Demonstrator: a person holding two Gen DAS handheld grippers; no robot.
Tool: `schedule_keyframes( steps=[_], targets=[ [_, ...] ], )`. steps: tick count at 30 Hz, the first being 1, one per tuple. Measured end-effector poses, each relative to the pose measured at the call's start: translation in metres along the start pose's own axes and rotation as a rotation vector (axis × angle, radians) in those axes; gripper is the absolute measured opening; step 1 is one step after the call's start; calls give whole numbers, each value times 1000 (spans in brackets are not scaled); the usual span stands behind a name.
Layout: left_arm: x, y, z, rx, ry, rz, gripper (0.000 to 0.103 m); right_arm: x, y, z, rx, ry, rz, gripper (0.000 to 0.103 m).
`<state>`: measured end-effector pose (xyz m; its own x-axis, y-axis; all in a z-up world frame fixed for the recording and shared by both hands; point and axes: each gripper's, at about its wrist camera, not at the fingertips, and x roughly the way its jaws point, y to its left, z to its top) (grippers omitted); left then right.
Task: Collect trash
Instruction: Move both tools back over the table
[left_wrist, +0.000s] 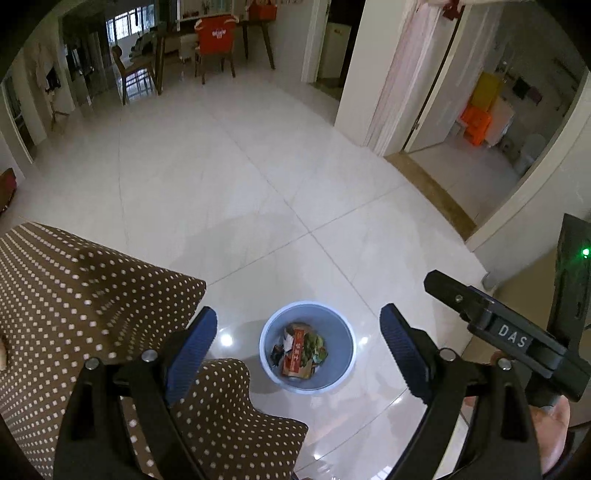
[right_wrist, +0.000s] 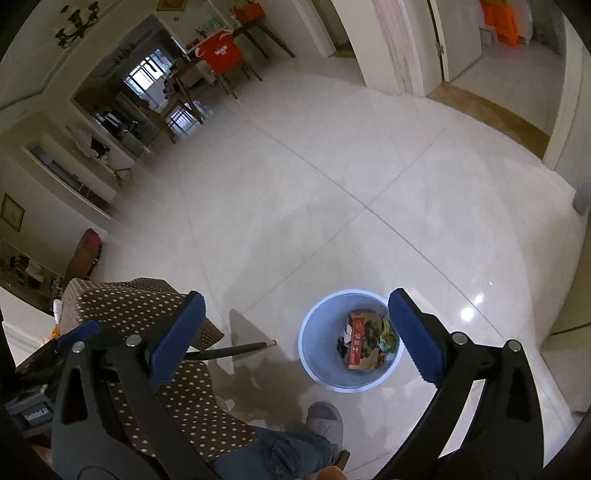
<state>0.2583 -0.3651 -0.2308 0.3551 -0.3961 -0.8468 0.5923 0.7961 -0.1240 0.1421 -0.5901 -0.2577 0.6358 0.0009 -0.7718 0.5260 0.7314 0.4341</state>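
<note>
A light blue trash bin (left_wrist: 341, 334) stands on the white tiled floor, holding a red and brown carton (left_wrist: 297, 352) and crumpled wrappers. It also shows in the right wrist view (right_wrist: 314, 341), with the carton (right_wrist: 360, 341) inside. My left gripper (left_wrist: 297, 350) is open and empty, high above the bin. My right gripper (right_wrist: 293, 332) is open and empty too, also above the bin. The right gripper's black body (left_wrist: 509, 332) shows at the right of the left wrist view.
A table with a brown polka-dot cloth (left_wrist: 74, 302) is at the left, also in the right wrist view (right_wrist: 147, 306). A person's leg and grey slipper (right_wrist: 325, 419) are near the bin. A doorway (left_wrist: 480, 129) opens at the right. Chairs (left_wrist: 216, 44) stand far back.
</note>
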Motion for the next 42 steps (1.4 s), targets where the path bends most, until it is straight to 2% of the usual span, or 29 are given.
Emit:
schedule_keyframes(
  steps=[10, 19, 26, 32, 36, 37, 42],
  targets=[
    [-72, 18, -7, -9, -119, -4, 88, -41, 54, 2, -90, -71, 31, 97],
    [-140, 65, -30, -56, -229, 33, 88, -71, 132, -7, -209, -116, 93, 97],
    [-199, 119, -58, -117, -335, 91, 90, -88, 206, -20, -330, -138, 165, 97],
    [-232, 170, -85, -177, -382, 145, 91, -87, 265, -44, -432, -118, 230, 97],
    [-246, 208, -105, -236, -398, 188, 91, -78, 307, -64, -513, -88, 267, 97],
    [-248, 220, -111, -259, -397, 203, 91, -70, 328, -74, -555, -71, 282, 97],
    [-245, 271, -142, -360, -369, 254, 91, -52, 356, -89, -616, -30, 301, 97]
  ],
)
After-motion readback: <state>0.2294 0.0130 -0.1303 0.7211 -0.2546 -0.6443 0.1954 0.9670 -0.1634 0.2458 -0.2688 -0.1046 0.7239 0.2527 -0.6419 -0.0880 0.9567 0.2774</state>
